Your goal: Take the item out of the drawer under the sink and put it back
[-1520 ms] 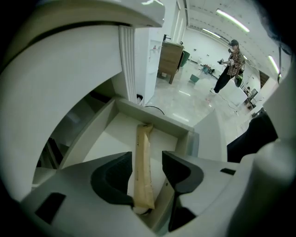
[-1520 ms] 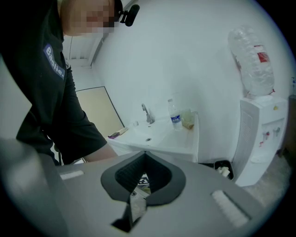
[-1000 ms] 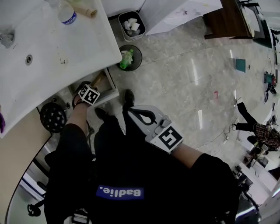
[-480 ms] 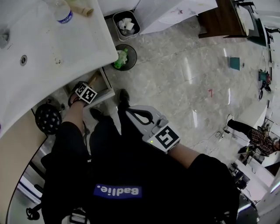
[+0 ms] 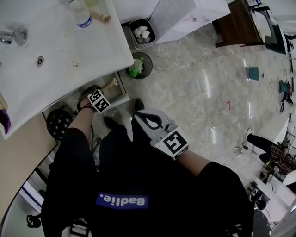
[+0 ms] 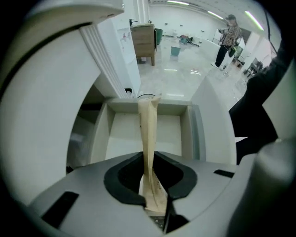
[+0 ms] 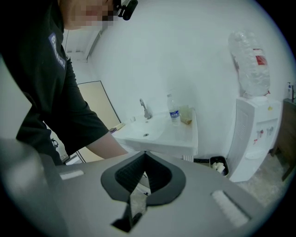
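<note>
The white drawer [image 5: 121, 90] stands pulled out under the sink [image 5: 92, 51]. In it lies a long beige item [image 5: 111, 84]. My left gripper [image 5: 103, 92] reaches into the drawer from the near side. In the left gripper view the beige item [image 6: 149, 134] runs from the jaws out across the drawer [image 6: 99, 134], and the left gripper [image 6: 151, 156] is closing with its dark pads pinching the item's near end. My right gripper [image 5: 141, 116] hangs in front of my body, shut and empty; the right gripper [image 7: 144, 153] faces the sink [image 7: 157, 134] from a distance.
A square bin with white paper [image 5: 142, 31] and a round black bin with green litter [image 5: 138, 65] stand on the floor beyond the drawer. A water bottle [image 5: 82, 14] stands on the sink top. A black round object [image 5: 59, 123] sits left of my leg. A water dispenser [image 7: 254, 134] stands to the right.
The head view has shifted slightly. My left gripper stays at the open drawer over the beige item. The right gripper has hardly moved.
</note>
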